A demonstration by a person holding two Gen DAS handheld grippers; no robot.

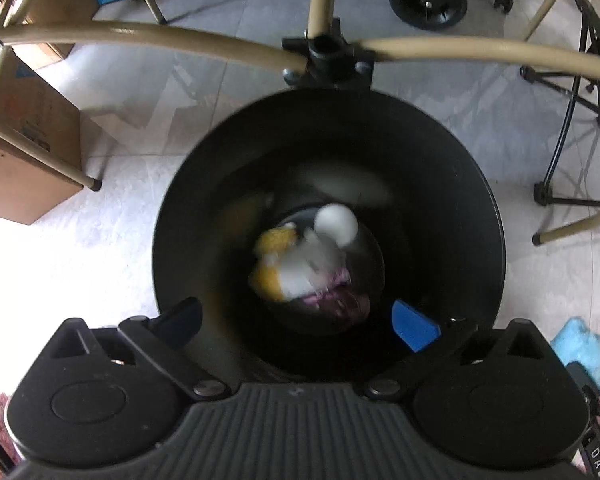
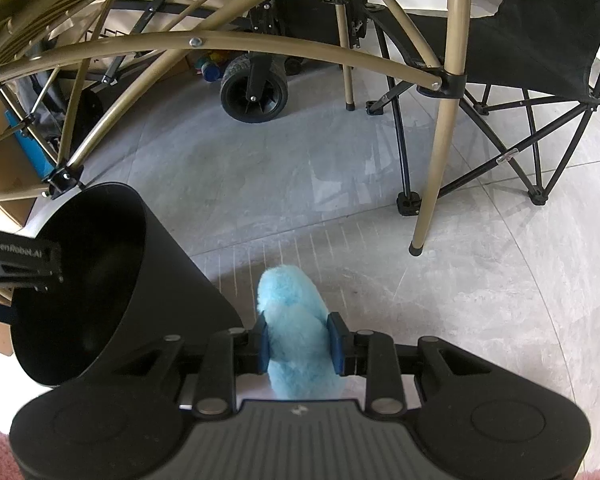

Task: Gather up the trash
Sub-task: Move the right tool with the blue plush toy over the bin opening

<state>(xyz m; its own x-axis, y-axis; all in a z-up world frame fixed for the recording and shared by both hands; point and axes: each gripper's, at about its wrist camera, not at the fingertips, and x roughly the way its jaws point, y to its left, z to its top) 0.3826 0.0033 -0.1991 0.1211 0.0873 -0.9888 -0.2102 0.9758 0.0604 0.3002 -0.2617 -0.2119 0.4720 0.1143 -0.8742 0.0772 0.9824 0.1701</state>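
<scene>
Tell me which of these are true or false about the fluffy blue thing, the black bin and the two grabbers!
1. The right gripper squeezes a fluffy blue toy. True.
2. The black bin has nothing inside. False: yellow, white and purple things lie at its bottom.
3. The left gripper is open above the bin. True.
4. The blue toy is already in the bin. False: it is held beside the bin.
5. A black wheel stands on the floor. True.

Bin [image 1: 188, 216] directly ahead of the left gripper [image 1: 300, 320], trash items [image 1: 300, 264] inside at its bottom, plush piece [image 2: 296, 328] between the right gripper [image 2: 300, 344] fingers, bin to its left, folding chair [image 2: 540, 40] ahead right
</scene>
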